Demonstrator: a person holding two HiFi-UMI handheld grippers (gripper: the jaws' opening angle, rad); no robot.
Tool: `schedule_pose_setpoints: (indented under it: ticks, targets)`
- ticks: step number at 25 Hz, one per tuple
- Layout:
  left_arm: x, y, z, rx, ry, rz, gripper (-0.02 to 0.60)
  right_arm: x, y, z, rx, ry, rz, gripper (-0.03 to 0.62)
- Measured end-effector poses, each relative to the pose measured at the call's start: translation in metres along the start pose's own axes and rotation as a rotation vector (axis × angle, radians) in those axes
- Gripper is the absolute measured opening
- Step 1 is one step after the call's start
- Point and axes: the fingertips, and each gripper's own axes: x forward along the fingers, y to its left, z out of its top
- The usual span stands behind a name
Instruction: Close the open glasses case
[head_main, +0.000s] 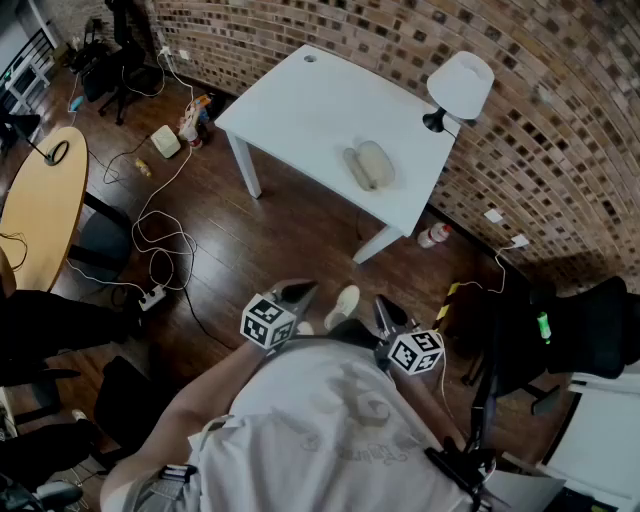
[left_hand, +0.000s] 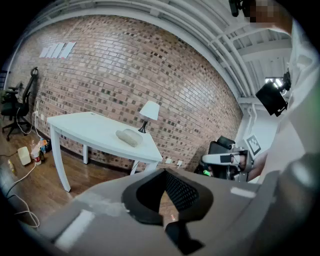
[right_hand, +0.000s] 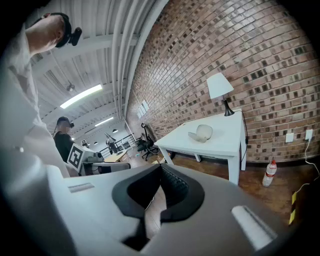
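A pale grey glasses case (head_main: 370, 165) lies open on the white table (head_main: 300, 100), toward its lamp end; the left gripper view shows the case (left_hand: 129, 137) far ahead, and the right gripper view shows the case (right_hand: 202, 133) with its lid raised. Both grippers are held close to my body, well short of the table. My left gripper (head_main: 300, 293) points toward the table with jaws together and nothing between them (left_hand: 165, 171). Beside it, my right gripper (head_main: 385, 310) is also shut and empty (right_hand: 161, 166).
A white-shaded lamp (head_main: 458, 88) stands at the table's corner by the brick wall. A bottle (head_main: 432, 236) sits on the floor by a table leg. Cables and a power strip (head_main: 152, 296) trail across the wood floor at left. Dark chairs (head_main: 600, 325) stand at right.
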Motion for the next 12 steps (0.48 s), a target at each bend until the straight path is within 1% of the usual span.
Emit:
schedule_pose_setpoints:
  ticks: [3,5,8,12]
  targets:
    - [0.011,0.008,0.005,0.010,0.003,0.000,0.006,0.016,-0.016,0.003,0.008,0.006,0.002,0.008]
    - [0.015,0.016,0.006,0.009,0.007,0.015,0.006,0.030,-0.023,0.004,0.007,0.020,0.017,0.008]
    - [0.020,0.032,0.013,0.003,0.014,0.049,0.006,0.055,-0.027,0.014,-0.003,0.033,0.060,0.008]
    - [0.034,0.048,0.035,0.018,0.011,0.076,0.006,0.087,-0.038,0.033,-0.003,0.055,0.110,0.008]
